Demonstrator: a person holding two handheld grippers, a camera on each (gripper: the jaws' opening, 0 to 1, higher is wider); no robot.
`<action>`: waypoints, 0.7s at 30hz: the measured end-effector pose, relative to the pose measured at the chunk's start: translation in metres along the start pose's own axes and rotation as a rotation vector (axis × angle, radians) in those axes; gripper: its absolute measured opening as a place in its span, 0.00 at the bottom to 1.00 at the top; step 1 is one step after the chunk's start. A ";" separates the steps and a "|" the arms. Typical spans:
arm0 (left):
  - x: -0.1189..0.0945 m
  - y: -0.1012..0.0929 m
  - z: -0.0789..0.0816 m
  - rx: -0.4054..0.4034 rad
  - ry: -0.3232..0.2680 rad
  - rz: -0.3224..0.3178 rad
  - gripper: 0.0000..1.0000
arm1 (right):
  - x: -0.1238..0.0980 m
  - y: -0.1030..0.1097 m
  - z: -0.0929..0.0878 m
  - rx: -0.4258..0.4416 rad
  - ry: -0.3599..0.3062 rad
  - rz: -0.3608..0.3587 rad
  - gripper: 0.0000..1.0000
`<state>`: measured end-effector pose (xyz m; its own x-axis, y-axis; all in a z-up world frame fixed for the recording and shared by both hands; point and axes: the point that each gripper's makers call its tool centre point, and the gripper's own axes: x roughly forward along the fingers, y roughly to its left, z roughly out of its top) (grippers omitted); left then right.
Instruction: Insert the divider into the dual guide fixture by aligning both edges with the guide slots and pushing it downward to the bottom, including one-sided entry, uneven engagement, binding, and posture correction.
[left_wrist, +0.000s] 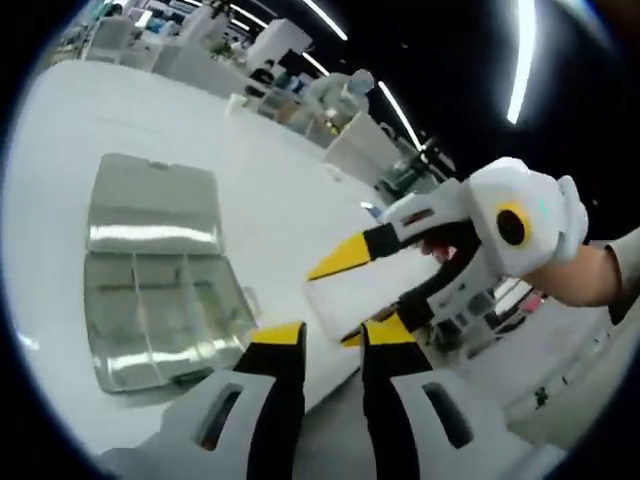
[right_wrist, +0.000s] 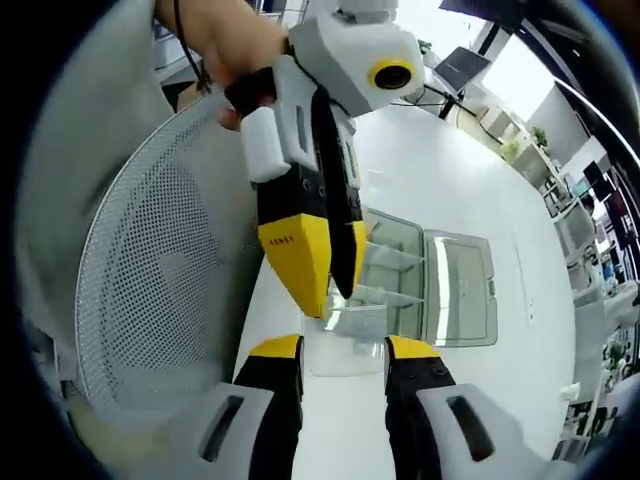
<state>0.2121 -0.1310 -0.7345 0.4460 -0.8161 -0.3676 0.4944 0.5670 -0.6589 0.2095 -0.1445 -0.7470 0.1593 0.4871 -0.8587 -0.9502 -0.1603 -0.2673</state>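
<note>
The divider (left_wrist: 350, 295) is a small clear plate held in the air past the table's near edge. My right gripper (left_wrist: 330, 308) comes in from the right and is shut across its width, one yellow finger on each edge. My left gripper (left_wrist: 333, 335) is shut on its near corner. In the right gripper view the divider (right_wrist: 345, 340) spans my right gripper (right_wrist: 343, 347), and the left gripper (right_wrist: 322, 312) reaches down onto its top edge. The clear guide fixture box (left_wrist: 150, 300) (right_wrist: 395, 265) lies open on the table, its lid (left_wrist: 150, 200) (right_wrist: 460, 290) folded flat.
The white table (left_wrist: 270, 170) (right_wrist: 450, 160) carries the box. A white perforated chair back (right_wrist: 150, 270) stands close on the left. Hands grip both tools (left_wrist: 590, 270) (right_wrist: 220, 40). Benches and a seated person (left_wrist: 340, 95) stand at the far end.
</note>
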 end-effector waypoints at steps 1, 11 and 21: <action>0.000 0.000 0.001 -0.005 -0.004 -0.001 0.18 | 0.000 0.000 0.001 -0.002 -0.002 0.000 0.27; 0.000 0.003 0.001 -0.088 -0.017 0.004 0.12 | -0.002 0.000 0.011 -0.030 -0.008 -0.009 0.27; 0.001 0.004 -0.001 -0.145 -0.017 0.002 0.07 | -0.002 -0.001 0.015 -0.038 -0.014 -0.011 0.27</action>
<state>0.2139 -0.1302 -0.7380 0.4597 -0.8124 -0.3587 0.3808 0.5452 -0.7468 0.2057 -0.1328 -0.7383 0.1659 0.5007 -0.8496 -0.9376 -0.1869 -0.2933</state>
